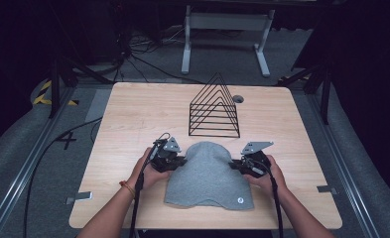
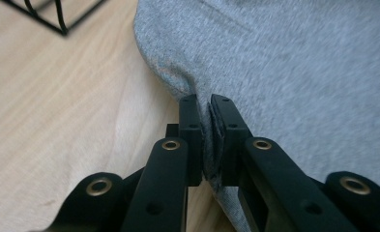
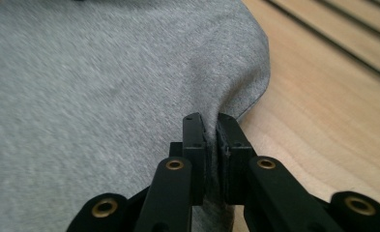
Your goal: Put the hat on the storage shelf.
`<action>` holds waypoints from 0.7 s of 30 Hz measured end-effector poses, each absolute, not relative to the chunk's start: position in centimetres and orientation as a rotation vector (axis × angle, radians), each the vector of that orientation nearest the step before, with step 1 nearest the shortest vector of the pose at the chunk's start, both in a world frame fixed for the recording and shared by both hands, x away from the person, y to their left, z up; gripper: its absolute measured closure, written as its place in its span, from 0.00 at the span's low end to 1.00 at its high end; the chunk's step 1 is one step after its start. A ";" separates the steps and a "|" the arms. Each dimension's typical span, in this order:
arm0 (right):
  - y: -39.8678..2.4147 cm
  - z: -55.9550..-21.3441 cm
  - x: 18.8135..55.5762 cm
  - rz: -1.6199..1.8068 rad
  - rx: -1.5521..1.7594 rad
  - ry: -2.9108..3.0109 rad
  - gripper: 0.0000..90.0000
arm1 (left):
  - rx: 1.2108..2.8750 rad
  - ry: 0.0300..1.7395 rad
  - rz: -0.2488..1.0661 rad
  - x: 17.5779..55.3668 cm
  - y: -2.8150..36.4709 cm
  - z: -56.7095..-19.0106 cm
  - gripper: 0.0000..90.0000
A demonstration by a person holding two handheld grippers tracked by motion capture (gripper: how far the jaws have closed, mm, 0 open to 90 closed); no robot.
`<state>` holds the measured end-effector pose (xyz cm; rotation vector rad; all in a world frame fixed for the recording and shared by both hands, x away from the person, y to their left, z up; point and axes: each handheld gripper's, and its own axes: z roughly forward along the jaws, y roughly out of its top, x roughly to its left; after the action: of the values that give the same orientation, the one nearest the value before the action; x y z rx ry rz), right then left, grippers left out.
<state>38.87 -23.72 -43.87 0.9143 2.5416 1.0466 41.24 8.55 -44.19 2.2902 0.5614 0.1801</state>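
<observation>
A grey knit beanie (image 1: 208, 174) lies flat on the wooden table (image 1: 133, 119), its crown pointing away from the person. My left gripper (image 1: 176, 161) pinches the beanie's left edge; in the left gripper view the grey beanie (image 2: 299, 72) fabric is squeezed between the two black jaws of the left gripper (image 2: 208, 104). My right gripper (image 1: 238, 165) pinches the right edge, and the right gripper (image 3: 211, 121) has a fold of the beanie (image 3: 105, 87) pressed between its jaws. A small round tag (image 1: 240, 200) sits near the beanie's front right corner.
A black wire rack (image 1: 215, 108) of triangular dividers stands just behind the beanie; a corner of the wire rack (image 2: 57, 17) appears in the left gripper view. A round grommet hole (image 1: 238, 98) lies at the table's back. Bare wood stretches left and right of the hands.
</observation>
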 end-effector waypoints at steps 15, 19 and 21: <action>-26.1 -39.1 38.0 1.110 0.857 2.412 0.94 | 2.254 0.443 0.282 41.4 7.0 -39.5 0.95; -26.3 -38.0 37.9 1.100 0.828 2.392 0.94 | 2.239 0.417 0.312 41.6 6.7 -38.1 0.95; -26.5 -37.3 37.9 1.104 0.824 2.379 0.94 | 2.236 0.406 0.316 41.7 6.6 -37.3 0.95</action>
<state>37.90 -26.54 -37.33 0.8237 2.3786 1.1043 41.73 6.61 -37.31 2.2360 0.4059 0.3159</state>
